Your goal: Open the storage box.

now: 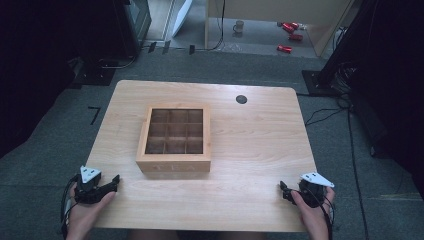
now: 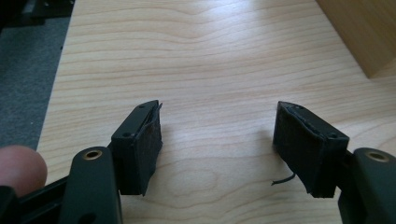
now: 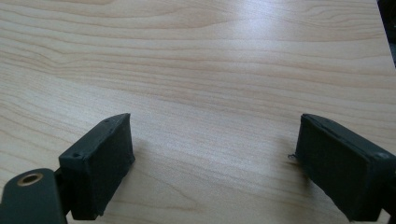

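Left gripper (image 2: 217, 140): jaws spread, nothing between them but bare wood; rested low over the near left corner of the surface (image 1: 250, 140), held in the left hand (image 1: 85, 212).
Right gripper (image 3: 212, 163): jaws spread wide and empty, held at the near right corner by the right hand (image 1: 312, 212); seen in the high view at (image 1: 286, 192).
Wooden box (image 1: 174, 142): placed at the middle of the surface, slightly left of centre, well apart from both grippers; its corner is seen at the upper right of the left gripper view (image 2: 369, 32).
Box interior: divided into a three-by-three grid of compartments beneath what appears to be a windowed lid; contents cannot be made out.
Orientation: opening faced upward; plain front wall turned toward the person.
Long axis: none marked, the outline being close to square; sides are aligned with the edges of the surface.
Risk, sliding: the box may be pushed across the smooth wood if it is pressed from one side alone.
Risk, slipping: the thin lid edge may be missed or lost if it is caught by the pad tips alone.
Risk, tilting: the box may be tipped if it is lifted by one wall.
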The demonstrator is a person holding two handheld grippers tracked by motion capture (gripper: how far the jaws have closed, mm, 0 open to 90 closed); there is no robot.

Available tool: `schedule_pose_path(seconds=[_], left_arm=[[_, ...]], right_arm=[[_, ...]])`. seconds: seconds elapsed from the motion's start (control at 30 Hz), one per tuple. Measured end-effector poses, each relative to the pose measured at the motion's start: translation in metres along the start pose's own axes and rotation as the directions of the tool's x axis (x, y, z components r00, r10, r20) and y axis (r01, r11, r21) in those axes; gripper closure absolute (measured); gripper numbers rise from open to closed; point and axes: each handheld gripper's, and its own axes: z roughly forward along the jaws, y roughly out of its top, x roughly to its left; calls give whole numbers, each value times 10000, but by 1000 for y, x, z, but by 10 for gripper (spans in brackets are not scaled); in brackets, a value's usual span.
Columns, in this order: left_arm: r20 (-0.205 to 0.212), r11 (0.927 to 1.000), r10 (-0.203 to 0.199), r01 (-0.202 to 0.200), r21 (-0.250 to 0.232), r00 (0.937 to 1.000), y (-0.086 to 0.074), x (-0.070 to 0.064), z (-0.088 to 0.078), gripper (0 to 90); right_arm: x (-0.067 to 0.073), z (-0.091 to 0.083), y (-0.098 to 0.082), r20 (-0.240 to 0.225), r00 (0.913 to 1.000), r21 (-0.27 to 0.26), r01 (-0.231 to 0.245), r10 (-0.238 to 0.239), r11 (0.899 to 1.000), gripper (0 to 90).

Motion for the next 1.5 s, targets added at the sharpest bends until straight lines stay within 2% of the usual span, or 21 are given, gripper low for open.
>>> schedule_pose_path(seconds=[0.07, 0.13, 0.17, 0.2, 0.37, 0.4, 0.5, 0.53, 0.67, 0.77, 1.0, 1.17, 1.2, 1.3, 1.33, 1.5], left_arm=[[95, 10000, 30, -29, -80, 10000, 1, 0, -2, 329], [469, 9992, 20, -1, -407, 9989, 5, -3, -7, 328], [469, 9992, 20, -1, -407, 9989, 5, -3, -7, 328], [637, 9985, 136, -102, -533, 9979, 8, -6, -10, 328], [630, 9966, 367, -319, -756, 9973, 16, -15, -18, 331], [799, 9956, 338, -266, -895, 9962, 20, -18, -22, 333], [901, 9949, 467, -383, -933, 9948, 23, -21, -25, 335], [1065, 9943, 533, -428, -978, 9929, 25, -25, -27, 336], [1291, 9930, 707, -575, -1033, 9891, 27, -31, -29, 339], [1433, 9921, 767, -613, -1092, 9867, 28, -36, -29, 341], [1731, 9904, 840, -630, -1233, 9813, 30, -50, -27, 376], [1878, 9916, 793, -581, -1158, 9790, 31, -57, -23, 396], [1911, 9921, 834, -634, -1087, 9780, 32, -61, -21, 403], [1914, 9916, 904, -706, -1080, 9773, 32, -63, -21, 413], [1928, 9908, 973, -768, -1110, 9764, 33, -66, -20, 427], [1930, 9909, 1042, -852, -1041, 9757, 35, -66, -19, 468]], right_arm=[[0, 0, 0, 1, 10000, -2, 4, -4, 10000, 111], [0, 0, 0, 10, 10000, 0, -8, 8, 10000, 111], [0, 0, 0, 10, 10000, 0, -8, 8, 10000, 111], [1, 0, 0, 60, 10000, -1, -58, 58, 10000, 111], [1, 0, 1, 54, 9999, 39, -100, 100, 9999, 103], [1, 1, 2, 82, 9998, 68, -168, 167, 9998, 102], [0, 1, 2, 113, 9995, 56, -290, 289, 9996, 102], [-1, 1, 3, 126, 9986, 41, -506, 505, 9987, 102], [0, 0, 5, 215, 9973, -11, -699, 699, 9976, 102], [2, 0, 6, 190, 9979, -40, -613, 614, 9981, 102], [14, -1, 12, 76, 9991, -178, -416, 417, 9990, 102], [26, -4, 16, -238, 9988, -369, -434, 425, 9984, 102], [31, -6, 17, -438, 9978, -471, -527, 506, 9975, 102], [36, -8, 20, -560, 9971, -608, -548, 514, 9966, 102], [42, -9, 22, -573, 9975, -720, -462, 421, 9963, 102], [53, -9, 28, -643, 9974, -805, -381, 329, 9960, 103]])
